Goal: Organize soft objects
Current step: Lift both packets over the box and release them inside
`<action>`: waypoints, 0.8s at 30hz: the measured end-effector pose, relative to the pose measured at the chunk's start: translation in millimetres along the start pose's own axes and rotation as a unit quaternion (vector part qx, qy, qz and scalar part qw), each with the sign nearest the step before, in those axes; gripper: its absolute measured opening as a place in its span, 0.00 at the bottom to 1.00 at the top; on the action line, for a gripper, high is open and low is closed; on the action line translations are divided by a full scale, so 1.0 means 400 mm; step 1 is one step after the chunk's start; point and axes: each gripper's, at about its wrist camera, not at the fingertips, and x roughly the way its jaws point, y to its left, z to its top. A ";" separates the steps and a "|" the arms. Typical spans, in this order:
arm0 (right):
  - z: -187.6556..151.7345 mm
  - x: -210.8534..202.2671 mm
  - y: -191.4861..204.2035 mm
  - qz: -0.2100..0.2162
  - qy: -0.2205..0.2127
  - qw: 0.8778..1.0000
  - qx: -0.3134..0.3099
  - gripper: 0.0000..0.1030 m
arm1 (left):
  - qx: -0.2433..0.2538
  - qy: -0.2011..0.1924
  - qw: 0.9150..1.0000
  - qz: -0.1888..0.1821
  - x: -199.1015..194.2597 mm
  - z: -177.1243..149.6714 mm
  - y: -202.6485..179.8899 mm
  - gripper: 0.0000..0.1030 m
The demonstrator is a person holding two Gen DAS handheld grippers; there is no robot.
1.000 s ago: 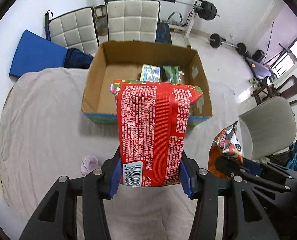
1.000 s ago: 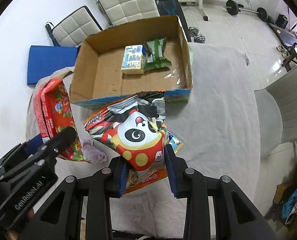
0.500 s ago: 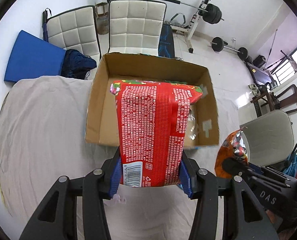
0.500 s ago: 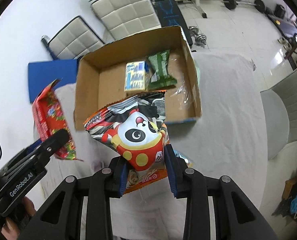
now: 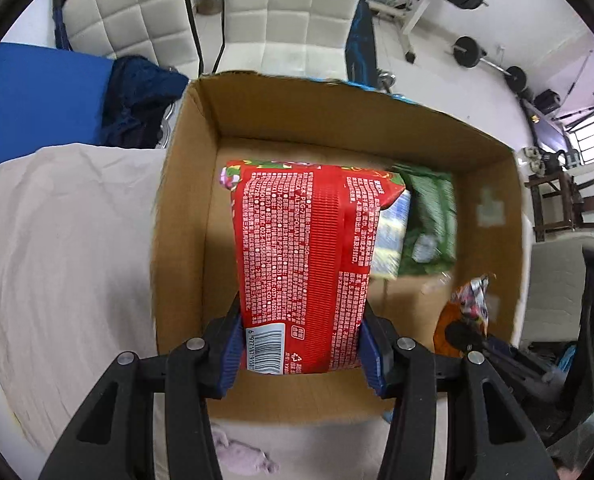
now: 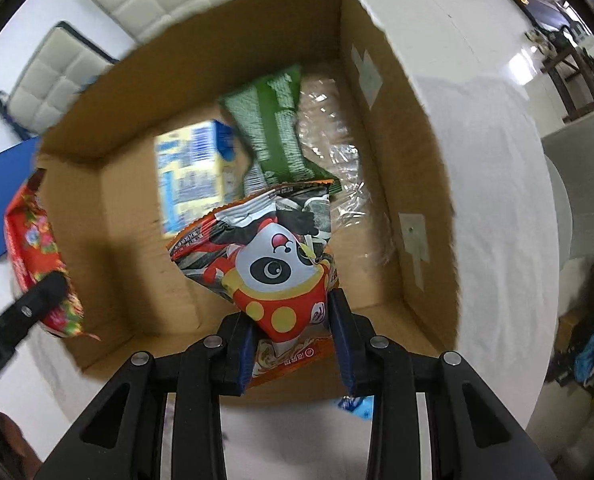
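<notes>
My left gripper (image 5: 302, 344) is shut on a red snack pack (image 5: 303, 256) and holds it over the open cardboard box (image 5: 185, 208). My right gripper (image 6: 295, 332) is shut on an orange panda snack bag (image 6: 273, 264) and holds it over the same box (image 6: 417, 184). Inside the box lie a green packet (image 6: 275, 136), a yellow and blue packet (image 6: 191, 172) and clear plastic wrap (image 6: 337, 160). The red pack also shows at the left of the right wrist view (image 6: 37, 256). The panda bag shows at the right of the left wrist view (image 5: 463, 308).
The box stands on a table under a pale cloth (image 5: 65, 240). A small lilac cloth (image 5: 241, 456) lies in front of the box. A blue packet (image 6: 355, 404) lies on the cloth by the box front. White padded chairs (image 5: 289, 4) and gym weights stand behind.
Both grippers have moved forward with their packs, from in front of the box to over its inside. The box now fills both views.
</notes>
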 end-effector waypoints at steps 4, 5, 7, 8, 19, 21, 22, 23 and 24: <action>0.030 0.079 0.005 -0.018 0.020 1.000 0.004 0.34 | -0.003 0.029 1.000 0.001 0.083 0.067 0.012 0.45; 0.035 0.093 0.005 -0.023 0.025 0.999 0.006 0.34 | -0.002 0.035 0.999 0.001 0.100 0.079 0.011 0.45; 0.041 0.114 0.009 -0.024 0.029 0.999 0.003 0.34 | 0.000 0.049 0.999 -0.002 0.133 0.101 0.008 0.45; 0.044 0.125 0.012 -0.031 0.032 0.999 -0.002 0.34 | 0.003 0.054 0.999 -0.002 0.155 0.115 0.008 0.45; 0.073 0.162 0.068 -0.053 0.050 0.997 -0.036 0.35 | 0.013 0.099 0.995 0.020 0.244 0.152 -0.012 0.46; 0.075 0.162 0.073 -0.049 0.052 0.997 -0.042 0.35 | 0.013 0.098 0.995 0.019 0.231 0.149 -0.011 0.46; 0.074 0.160 0.078 -0.045 0.053 0.997 -0.044 0.37 | 0.012 0.097 0.995 0.020 0.230 0.155 -0.018 0.46; 0.081 0.159 0.087 -0.043 0.054 0.997 -0.046 0.41 | 0.012 0.094 0.995 0.020 0.222 0.154 -0.017 0.46; 0.079 0.154 0.095 -0.042 0.053 0.996 -0.049 0.44 | 0.011 0.090 0.996 0.018 0.209 0.152 -0.016 0.46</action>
